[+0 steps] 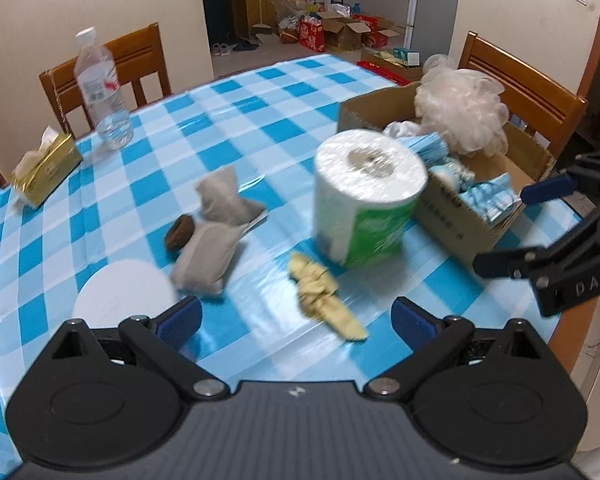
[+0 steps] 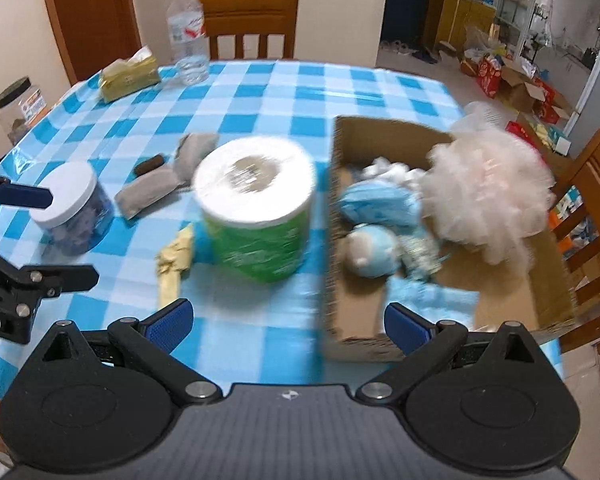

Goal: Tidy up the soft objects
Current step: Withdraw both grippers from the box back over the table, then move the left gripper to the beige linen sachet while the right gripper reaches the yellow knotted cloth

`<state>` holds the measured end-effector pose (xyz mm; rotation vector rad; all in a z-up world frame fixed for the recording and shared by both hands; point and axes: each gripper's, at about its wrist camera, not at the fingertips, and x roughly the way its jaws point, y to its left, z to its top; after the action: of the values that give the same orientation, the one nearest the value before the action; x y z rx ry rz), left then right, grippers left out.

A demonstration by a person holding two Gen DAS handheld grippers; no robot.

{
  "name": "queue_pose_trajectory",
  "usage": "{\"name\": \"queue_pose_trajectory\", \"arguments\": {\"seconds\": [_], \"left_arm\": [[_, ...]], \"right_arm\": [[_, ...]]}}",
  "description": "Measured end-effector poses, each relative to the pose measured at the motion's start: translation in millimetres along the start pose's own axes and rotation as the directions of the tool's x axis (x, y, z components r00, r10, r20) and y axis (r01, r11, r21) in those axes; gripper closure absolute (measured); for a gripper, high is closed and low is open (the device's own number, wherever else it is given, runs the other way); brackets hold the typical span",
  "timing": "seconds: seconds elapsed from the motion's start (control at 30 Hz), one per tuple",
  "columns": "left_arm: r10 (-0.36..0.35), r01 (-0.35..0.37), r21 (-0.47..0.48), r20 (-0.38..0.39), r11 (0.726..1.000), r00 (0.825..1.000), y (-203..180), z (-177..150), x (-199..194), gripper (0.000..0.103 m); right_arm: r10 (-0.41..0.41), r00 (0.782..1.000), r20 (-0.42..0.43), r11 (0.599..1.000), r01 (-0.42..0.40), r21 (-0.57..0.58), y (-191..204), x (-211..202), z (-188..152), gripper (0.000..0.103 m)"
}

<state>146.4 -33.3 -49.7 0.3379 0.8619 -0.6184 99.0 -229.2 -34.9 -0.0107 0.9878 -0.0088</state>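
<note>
Both tongs are spread wide and hold nothing: the left tongs [image 1: 296, 316] hover low over the blue-and-white checked surface [image 1: 228, 120], and the right tongs [image 2: 288, 318] hang above the near edge, between the roll and the box.

The open brown cardboard box [image 2: 500, 312] stands at the right side of the surface. It already contains a fluffy pale-pink mesh bath puff [image 2: 488, 196], a blue-and-white plush toy [image 2: 370, 250] and crumpled light-blue cloth pieces [image 2: 376, 204]. So the sorting looks partly done.

Outside the box remain a white paper roll in green plastic wrap [image 1: 366, 196], upright and just beside the box's left wall, a crumpled yellow cloth [image 1: 324, 292] lying flat just in front of the roll, and two grey fabric pouches [image 1: 212, 236] further left with a small brown item [image 1: 179, 232] touching them. A white-lidded jar [image 2: 74, 208], a clear water bottle [image 1: 102, 88] and a gold tissue pack [image 1: 46, 170] also stand about; these hardly seem part of the soft set, though the tissue pack may be.

The step in hand appears to be choosing the next loose piece. The yellow cloth lies closest to the left tongs, nearly between their fingers; taking it calls for a low approach, pads pressing to the surface, then closing on a raised fold. The roll is bulky and would need the full spread of the opening.
</note>
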Motion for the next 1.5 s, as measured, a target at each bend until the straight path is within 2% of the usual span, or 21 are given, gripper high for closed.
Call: {"name": "queue_pose_trajectory", "arguments": {"seconds": [0.17,0.37,0.7,0.83,1.07,1.23,1.37,1.47,1.5], "left_arm": [[0.000,0.000,-0.018,-0.021,1.000,1.000,22.5,-4.5,1.4,0.003],[0.012,-0.013,-0.021,-0.039,1.000,0.999,34.3,2.8,8.6,0.003],[0.014,-0.010,0.068,-0.054,0.998,0.998,48.0,31.4,27.7,0.003],[-0.015,0.024,0.115,-0.076,0.993,0.997,53.6,43.4,38.5,0.003],[-0.019,0.040,0.219,-0.101,0.975,0.995,58.0,62.8,59.4,0.003],[-0.048,0.090,0.231,-0.179,0.969,0.983,62.1,69.9,77.7,0.003],[-0.095,0.143,0.185,-0.250,0.972,0.964,71.7,76.4,92.3,0.011],[-0.074,0.131,0.178,-0.297,0.975,0.952,78.9,84.4,105.9,0.012],[-0.081,0.144,0.174,-0.325,0.974,0.942,81.2,86.8,111.8,0.013]], "right_arm": [[0.020,0.999,-0.030,1.000,-0.020,-0.009,24.1,11.6,-4.7,0.000],[0.077,0.995,-0.055,0.995,-0.081,-0.063,40.2,35.1,-9.3,0.000],[0.136,0.990,-0.045,0.982,-0.141,-0.127,64.2,73.3,-11.0,0.002],[0.142,0.989,-0.044,0.975,-0.147,-0.169,76.0,85.4,-11.0,0.010],[0.146,0.989,-0.019,0.971,-0.147,-0.190,89.0,99.5,-5.3,0.019],[0.145,0.989,-0.011,0.971,-0.145,-0.191,93.8,107.0,-2.6,0.020],[0.145,0.989,-0.009,0.973,-0.144,-0.182,94.9,108.5,-2.2,0.020],[0.147,0.989,-0.011,0.974,-0.146,-0.172,94.5,109.8,-1.7,0.020],[0.149,0.989,-0.011,0.974,-0.149,-0.171,94.1,110.3,-1.7,0.020]]}}
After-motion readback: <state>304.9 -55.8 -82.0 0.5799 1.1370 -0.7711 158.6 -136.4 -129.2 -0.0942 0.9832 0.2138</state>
